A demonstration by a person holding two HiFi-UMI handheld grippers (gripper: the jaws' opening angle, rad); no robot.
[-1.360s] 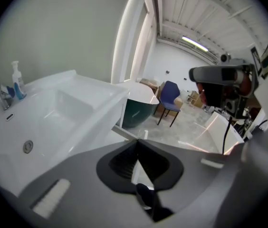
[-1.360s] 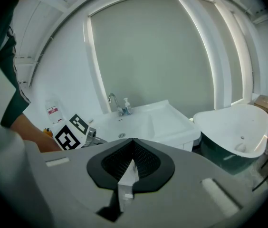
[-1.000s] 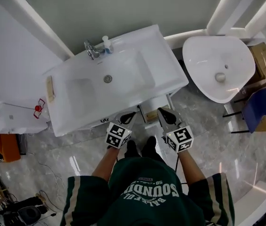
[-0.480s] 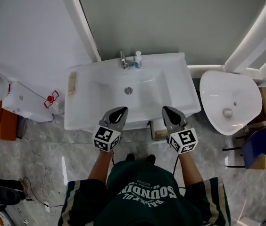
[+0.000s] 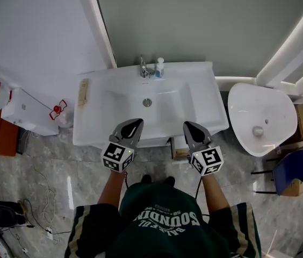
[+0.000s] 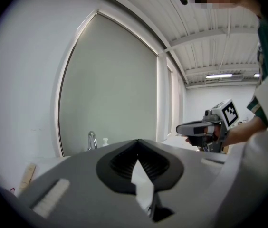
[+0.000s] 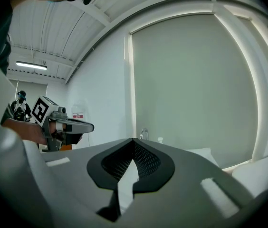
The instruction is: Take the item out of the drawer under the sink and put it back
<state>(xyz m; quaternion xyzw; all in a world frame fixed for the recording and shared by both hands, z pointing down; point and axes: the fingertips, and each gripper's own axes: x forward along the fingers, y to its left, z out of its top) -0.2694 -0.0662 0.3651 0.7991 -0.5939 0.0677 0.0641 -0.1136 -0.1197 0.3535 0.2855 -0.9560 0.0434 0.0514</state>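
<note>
Fingers pressed together on both grippers, nothing between them.
The left gripper and right gripper hover at the sink's front edge; shirt lettering partly reads "SOUND"; the item shows nowhere.

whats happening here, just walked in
A person stands facing a white sink, one gripper in each hand. The left gripper and right gripper are held side by side at the sink's front edge, pointing toward the faucet. Both have their jaws shut with nothing between them. No item is being handled at this moment.
</note>
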